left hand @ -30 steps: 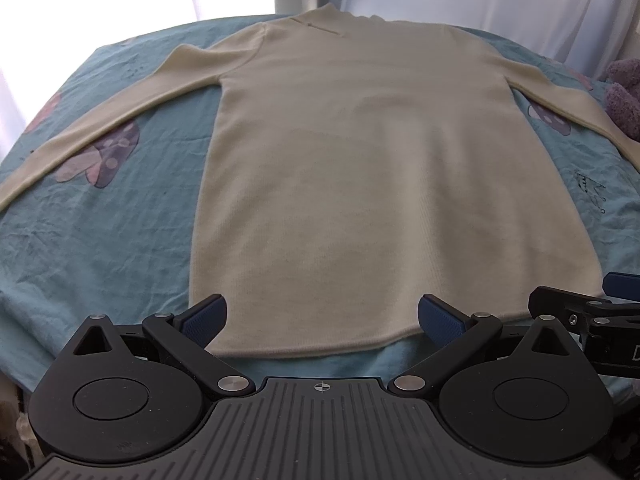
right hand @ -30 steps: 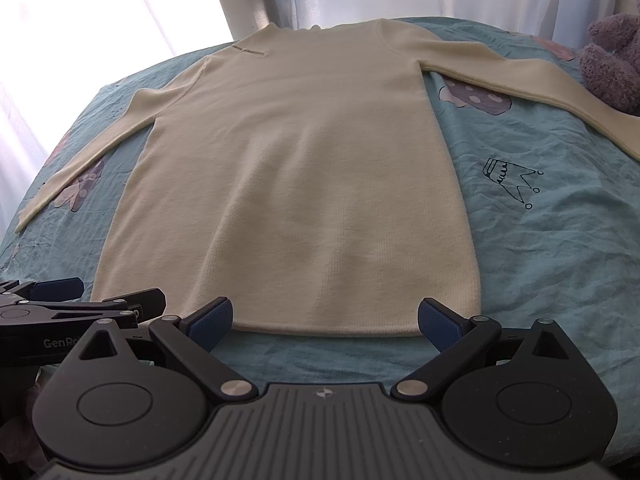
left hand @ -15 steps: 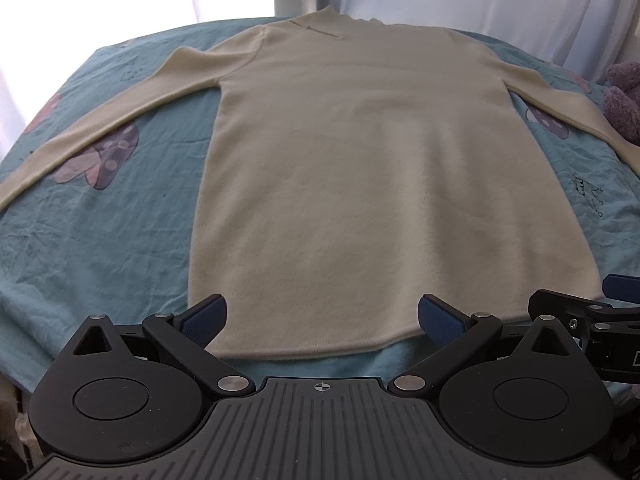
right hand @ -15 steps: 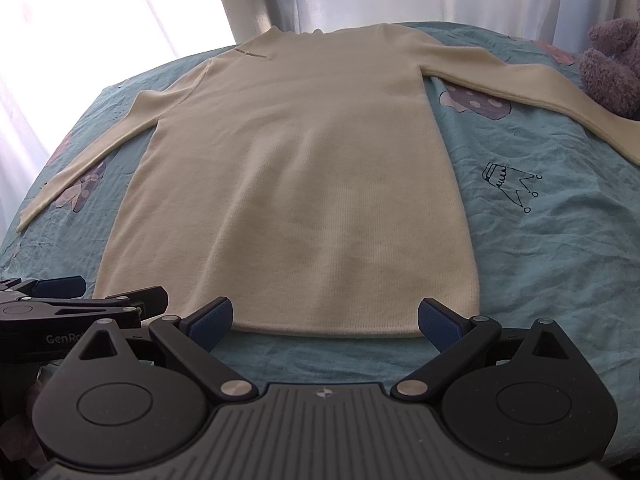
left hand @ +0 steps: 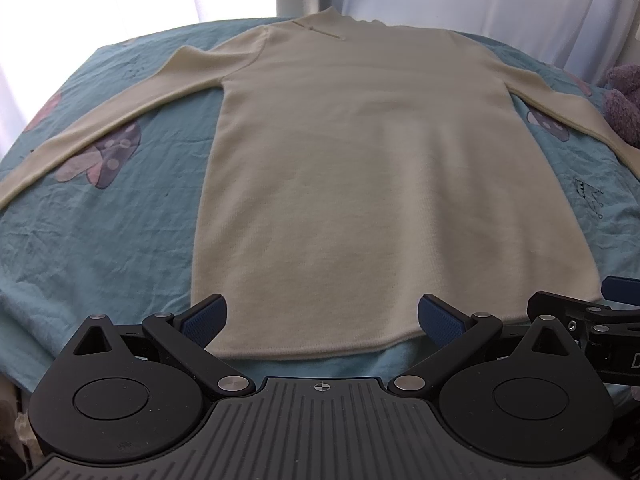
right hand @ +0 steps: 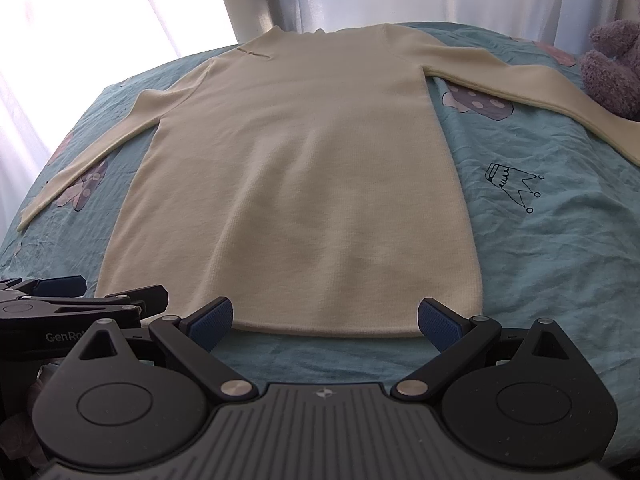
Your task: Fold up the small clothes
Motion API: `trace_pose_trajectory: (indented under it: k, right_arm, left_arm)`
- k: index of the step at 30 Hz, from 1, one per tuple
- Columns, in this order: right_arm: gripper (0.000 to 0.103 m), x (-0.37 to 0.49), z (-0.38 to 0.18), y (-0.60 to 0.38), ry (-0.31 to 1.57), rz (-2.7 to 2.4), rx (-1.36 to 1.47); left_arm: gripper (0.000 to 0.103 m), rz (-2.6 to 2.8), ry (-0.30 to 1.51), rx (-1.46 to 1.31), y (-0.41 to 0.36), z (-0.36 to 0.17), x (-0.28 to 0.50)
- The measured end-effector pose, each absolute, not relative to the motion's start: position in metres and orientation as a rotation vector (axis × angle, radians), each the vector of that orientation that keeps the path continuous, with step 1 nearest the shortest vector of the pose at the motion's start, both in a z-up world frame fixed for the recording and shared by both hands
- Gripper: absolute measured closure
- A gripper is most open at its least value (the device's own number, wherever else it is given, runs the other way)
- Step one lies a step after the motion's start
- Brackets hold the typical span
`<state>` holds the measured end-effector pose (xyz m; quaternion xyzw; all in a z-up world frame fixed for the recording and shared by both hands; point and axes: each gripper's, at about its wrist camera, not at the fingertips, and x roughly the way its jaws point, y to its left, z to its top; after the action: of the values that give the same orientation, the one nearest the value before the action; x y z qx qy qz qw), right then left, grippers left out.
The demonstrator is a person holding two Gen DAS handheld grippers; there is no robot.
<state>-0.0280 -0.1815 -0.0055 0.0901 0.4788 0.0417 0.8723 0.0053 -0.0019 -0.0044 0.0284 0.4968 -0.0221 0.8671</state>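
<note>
Both tongs, left gripper [left hand: 322, 316] and right gripper [right hand: 325, 317], hang spread wide and empty just short of the cream sweater's [left hand: 376, 168] hem [right hand: 324, 330], where a shallow pinch could catch only the top layer and drag the body askew

Bed with teal printed sheet [left hand: 100, 240], cream sweater [left hand: 380, 168] spread flat, purple plush toy [right hand: 616, 68]

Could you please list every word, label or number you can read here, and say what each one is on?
"GenRo", cut off by the right gripper's linkage: on the left gripper body, right wrist view.
"D", cut off at the frame edge: on the right gripper body, left wrist view.
Sweater: no readable text.
</note>
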Motion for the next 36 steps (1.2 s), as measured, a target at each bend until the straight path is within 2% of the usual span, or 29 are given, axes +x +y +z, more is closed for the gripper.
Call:
trace_pose_trajectory:
  k: [36]
  right_arm:
    - [0.004,-0.0235,-0.0085,-0.1853,1.015,0.08,0.195]
  left_arm:
    - [0.0,-0.043,1.088,0.053,-0.0023,-0.0103,0.0145]
